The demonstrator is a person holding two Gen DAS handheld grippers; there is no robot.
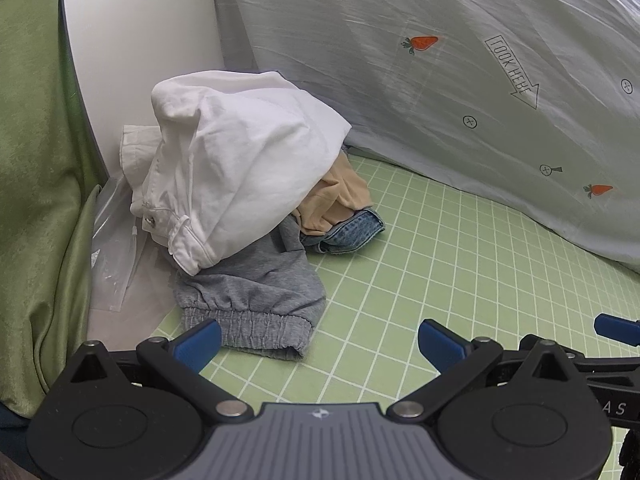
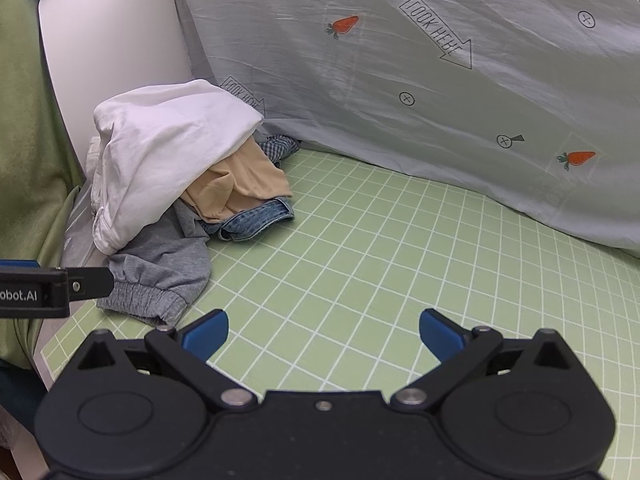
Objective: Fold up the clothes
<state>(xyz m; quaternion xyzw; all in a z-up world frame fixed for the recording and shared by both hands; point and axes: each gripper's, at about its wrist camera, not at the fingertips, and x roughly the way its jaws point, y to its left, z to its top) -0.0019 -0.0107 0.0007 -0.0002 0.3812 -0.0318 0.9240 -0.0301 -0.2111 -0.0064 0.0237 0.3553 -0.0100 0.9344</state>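
A heap of clothes lies at the back left of the green grid mat [image 1: 440,260] [image 2: 380,260]. On top is a white garment [image 1: 240,168] [image 2: 160,160], under it a tan one [image 1: 340,196] [image 2: 240,188], a blue denim piece [image 1: 352,232] [image 2: 256,220] and grey sweatpants [image 1: 256,300] [image 2: 160,276] with an elastic cuff nearest me. My left gripper [image 1: 320,344] hangs open just in front of the grey cuff, nothing between its blue pads. Over the bare mat to the right of the pile my right gripper [image 2: 324,336] is open and empty.
A pale sheet with carrots and arrows [image 1: 480,80] [image 2: 440,80] hangs along the back. A white panel [image 1: 140,40] and a green curtain [image 1: 36,160] close off the left side. Clear plastic [image 1: 116,256] lies beside the pile. A checked cloth [image 2: 280,148] peeks out behind it.
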